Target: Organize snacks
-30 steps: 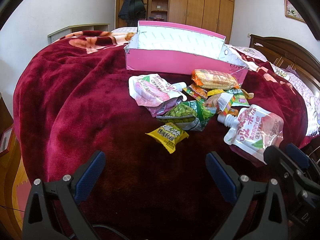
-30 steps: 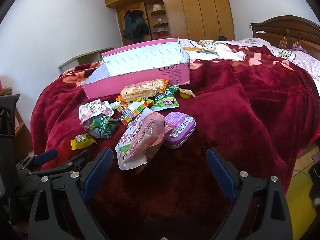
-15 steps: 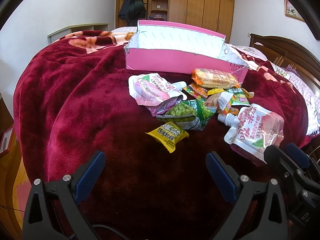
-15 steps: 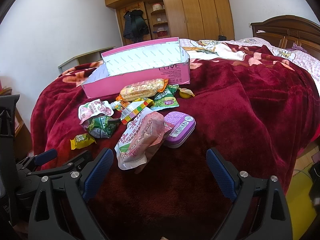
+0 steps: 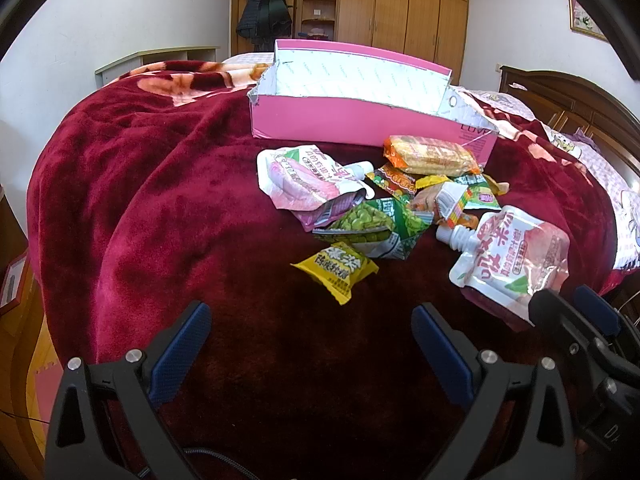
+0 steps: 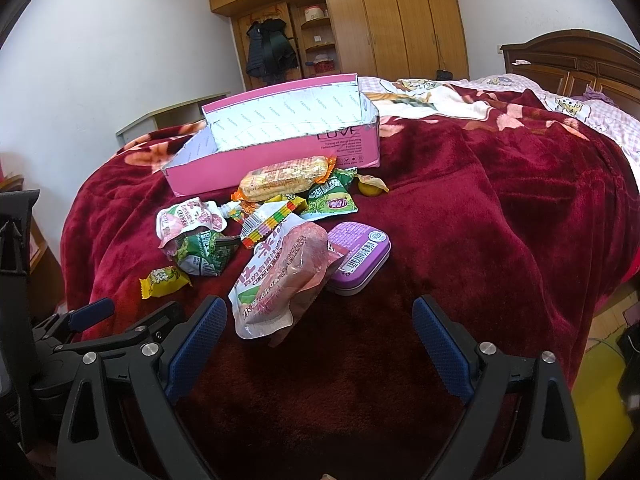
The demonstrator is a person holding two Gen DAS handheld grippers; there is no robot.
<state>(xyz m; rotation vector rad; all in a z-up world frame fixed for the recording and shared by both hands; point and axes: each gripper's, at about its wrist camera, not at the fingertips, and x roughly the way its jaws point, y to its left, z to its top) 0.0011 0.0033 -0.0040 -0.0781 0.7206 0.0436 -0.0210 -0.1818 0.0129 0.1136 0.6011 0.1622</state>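
A pile of snacks lies on a red blanket in front of an open pink box (image 5: 352,120), which also shows in the right wrist view (image 6: 280,152). The pile holds a yellow packet (image 5: 338,270), a green pea bag (image 5: 376,228), two pink drink pouches (image 5: 512,260) (image 5: 308,184), an orange cracker pack (image 5: 430,156) and a purple tin (image 6: 358,256). My left gripper (image 5: 312,340) is open and empty, just short of the yellow packet. My right gripper (image 6: 320,336) is open and empty, just short of the near pink pouch (image 6: 280,280).
The red blanket (image 5: 160,200) covers the bed and falls away at its left and near edges. A wooden headboard (image 6: 572,64) stands at the right. Wardrobes (image 6: 380,20) line the far wall. The right gripper's body shows in the left wrist view (image 5: 580,344).
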